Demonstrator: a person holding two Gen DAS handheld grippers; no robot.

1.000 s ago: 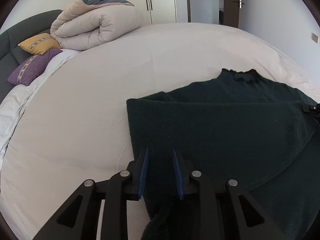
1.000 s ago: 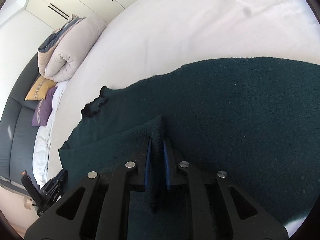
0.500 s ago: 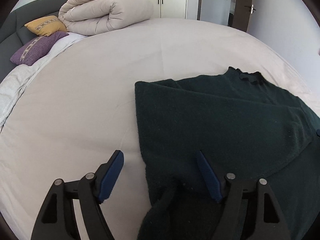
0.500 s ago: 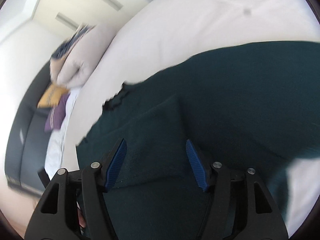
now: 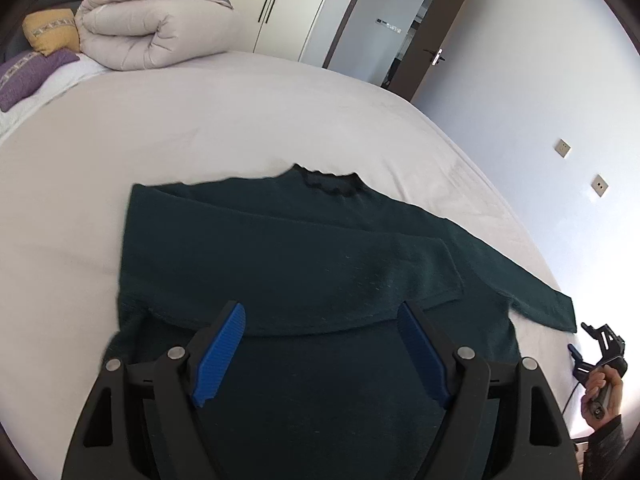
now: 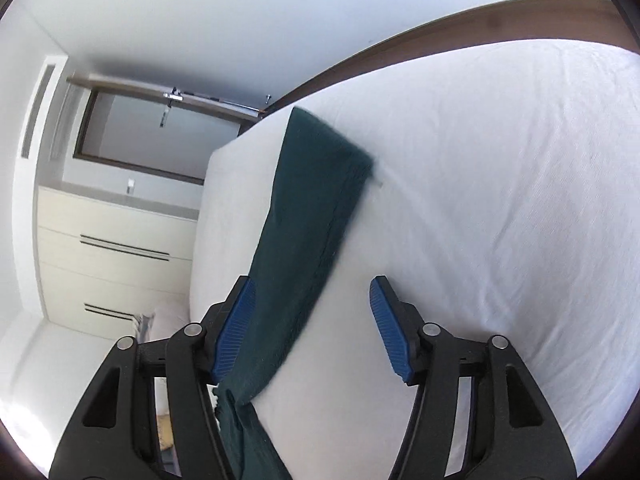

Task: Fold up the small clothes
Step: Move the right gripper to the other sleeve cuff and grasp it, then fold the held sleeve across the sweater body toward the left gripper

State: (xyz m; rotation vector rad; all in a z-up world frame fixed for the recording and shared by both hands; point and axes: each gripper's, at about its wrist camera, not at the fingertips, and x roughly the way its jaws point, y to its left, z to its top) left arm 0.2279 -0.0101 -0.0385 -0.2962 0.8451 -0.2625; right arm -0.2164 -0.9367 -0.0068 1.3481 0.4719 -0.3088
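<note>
Left wrist view: both grippers now off the sweater's left sleeve they pinched a second ago; that sleeve lies folded across the chest, and the camera sits higher and further back. Left gripper [image 5: 322, 354] hangs over the lower body of the dark green sweater [image 5: 304, 264], fingers [image 5: 222, 354] wide apart and opening further, nothing gripped, cloth only lying under the gap. Sweater lies flat on the bed [image 5: 224, 116], collar away from camera, so sleeves can be laid inward in turn. Right sleeve [image 5: 532, 292] is not folded yet and stretches toward the bed edge. The right gripper [image 5: 592, 348] shows small at the frame's lower right, in a person's hand [image 5: 600, 394]. Rolled duvet [image 5: 156, 28] and pillows far back, out of the way.

Right wrist view: camera has swung away from the sweater body and rolled; it now looks along the right sleeve [image 6: 312, 208]. Right gripper [image 6: 310, 330] fingers stand partly apart and are closing, sleeve running past the left finger [image 6: 234, 330], not pinched yet. Judging by this, the right sleeve fold comes next.
</note>
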